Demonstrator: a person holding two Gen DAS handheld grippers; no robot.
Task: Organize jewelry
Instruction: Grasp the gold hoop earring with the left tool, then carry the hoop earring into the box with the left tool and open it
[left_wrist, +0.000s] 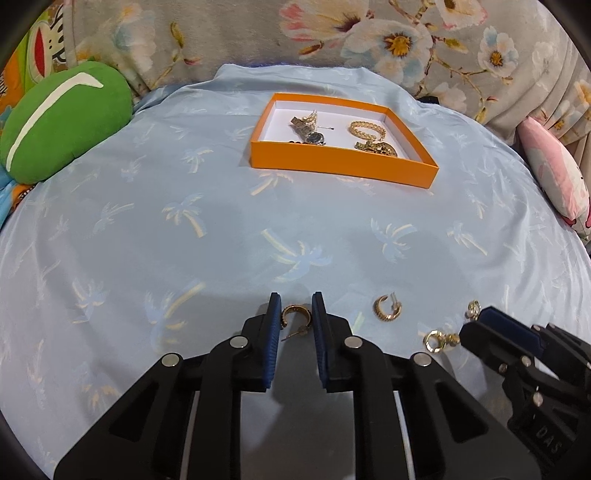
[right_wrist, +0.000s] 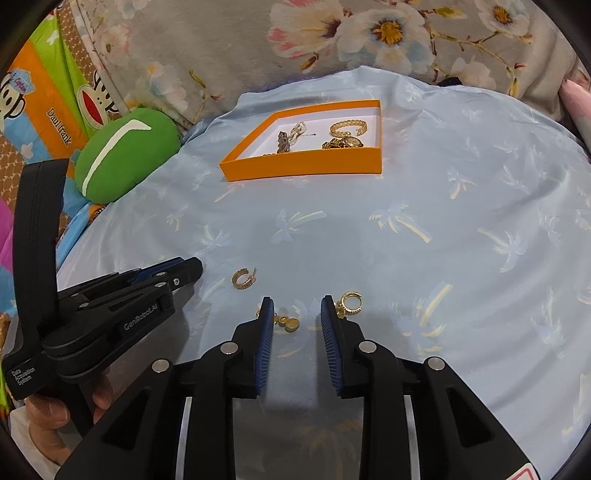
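A: Your left gripper (left_wrist: 295, 314) is low over the palm-print blue cloth (left_wrist: 258, 221), jaws parted either side of a gold hoop earring (left_wrist: 293, 314). They bracket it, but the blue pads are apart from the metal, so nothing is clenched yet.

B: And your right gripper (right_wrist: 296, 315) sits just as low, jaws released too, with a gold drop earring of round discs (right_wrist: 286, 323) lying between them.

A: Look just outside your right-hand finger: a small gold huggie hoop with a charm (right_wrist: 349, 302) lies right against it.

B: Between your two tools rests a chunky textured gold hoop (left_wrist: 386, 308), post pointing up, free of both.

A: From the right wrist view your left tool comes in from the side, pointing toward that chunky hoop, your hand (right_wrist: 51, 410) wrapped round its handle.

B: Farther off, the orange box (left_wrist: 343, 162) with the white floor holds a gold chain bracelet (left_wrist: 365, 129), a gold watch (left_wrist: 380, 147), a dark-faced watch (left_wrist: 314, 137) and a pearl piece (left_wrist: 310, 118).

A: A green cushion (left_wrist: 62, 122) lies off to the left of the box.
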